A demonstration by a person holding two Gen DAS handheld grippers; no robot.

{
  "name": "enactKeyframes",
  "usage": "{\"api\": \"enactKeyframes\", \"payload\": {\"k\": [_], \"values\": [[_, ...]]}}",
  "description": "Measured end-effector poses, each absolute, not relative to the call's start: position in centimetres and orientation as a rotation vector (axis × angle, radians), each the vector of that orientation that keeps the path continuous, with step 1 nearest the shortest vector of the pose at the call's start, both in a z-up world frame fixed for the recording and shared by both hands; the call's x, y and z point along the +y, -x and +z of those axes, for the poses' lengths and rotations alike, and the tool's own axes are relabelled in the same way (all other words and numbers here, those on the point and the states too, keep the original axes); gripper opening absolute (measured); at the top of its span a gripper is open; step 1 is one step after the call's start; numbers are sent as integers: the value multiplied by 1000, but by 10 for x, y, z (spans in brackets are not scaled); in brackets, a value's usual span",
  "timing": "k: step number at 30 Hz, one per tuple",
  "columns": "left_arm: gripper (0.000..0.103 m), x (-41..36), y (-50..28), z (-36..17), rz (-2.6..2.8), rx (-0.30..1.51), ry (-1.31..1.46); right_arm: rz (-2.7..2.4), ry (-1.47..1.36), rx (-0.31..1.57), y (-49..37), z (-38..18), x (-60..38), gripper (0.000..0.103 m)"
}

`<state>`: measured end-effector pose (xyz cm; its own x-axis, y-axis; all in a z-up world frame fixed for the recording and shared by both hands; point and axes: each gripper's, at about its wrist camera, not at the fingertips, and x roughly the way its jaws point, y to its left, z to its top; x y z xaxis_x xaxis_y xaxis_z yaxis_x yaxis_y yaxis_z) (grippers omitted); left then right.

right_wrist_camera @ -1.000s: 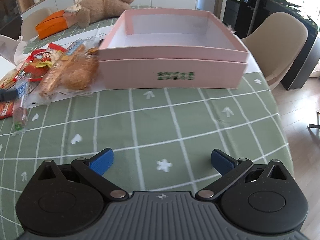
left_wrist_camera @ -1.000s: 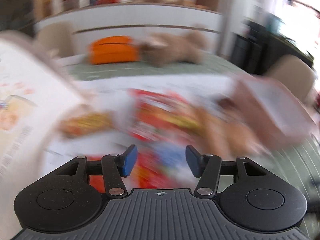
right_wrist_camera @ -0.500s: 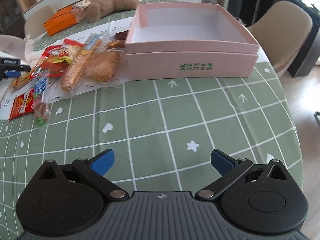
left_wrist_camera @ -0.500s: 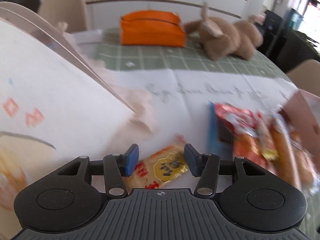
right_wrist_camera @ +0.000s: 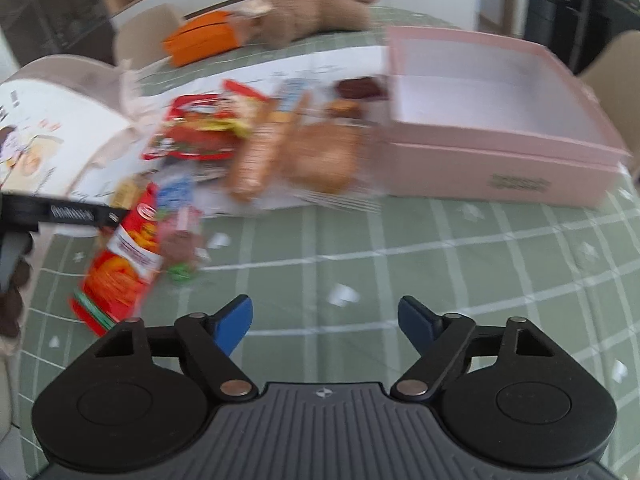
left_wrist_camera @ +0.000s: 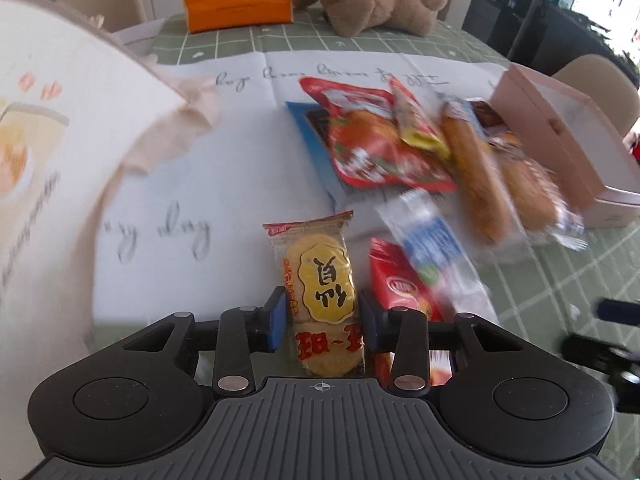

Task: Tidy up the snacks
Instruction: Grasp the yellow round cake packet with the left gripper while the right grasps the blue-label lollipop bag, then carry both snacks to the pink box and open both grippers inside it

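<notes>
Straddling the cracker pack (left_wrist_camera: pixel 320 292), my left gripper (left_wrist_camera: pixel 322 322) has jaws apart beside its edges, long axis running up-frame; right gripper (right_wrist_camera: pixel 325 322), jaws wide, holds nothing.

Blue fingers (left_wrist_camera: pixel 277 322) flank a yellow oval rice-cracker packet (left_wrist_camera: pixel 322 288) printed with black characters and red lettering. Beside it lies a red cardboard snack box (left_wrist_camera: pixel 394 280). The tabletop (right_wrist_camera: pixel 440 264) wears green cloth gridded in white. The rectangular cardboard box (right_wrist_camera: pixel 496 140) is pale pink, white inside.
</notes>
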<state>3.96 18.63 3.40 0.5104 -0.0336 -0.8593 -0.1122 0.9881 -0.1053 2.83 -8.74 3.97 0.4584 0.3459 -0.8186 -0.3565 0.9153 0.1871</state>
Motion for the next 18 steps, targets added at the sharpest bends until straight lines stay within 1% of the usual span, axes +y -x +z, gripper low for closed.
{"api": "enactKeyframes", "payload": {"k": [3,5,7,9,12,15,18], "values": [[41,182,-20,34,20,1024,199,485,31,997,-35,44,-59,72],[41,179,-10,33,45,1017,171,512,37,997,-42,42,-42,72],[41,179,-2,34,74,1008,142,525,27,1023,-53,36,-23,69],[40,183,3,33,81,1000,161,524,26,1044,-60,28,-11,57],[40,179,9,34,46,1005,190,530,71,1066,-52,32,-9,37],[40,167,11,33,0,1003,217,492,147,1055,-38,38,-26,35],[40,146,8,32,-106,1007,236,415,141,1057,-30,39,-56,35]]}}
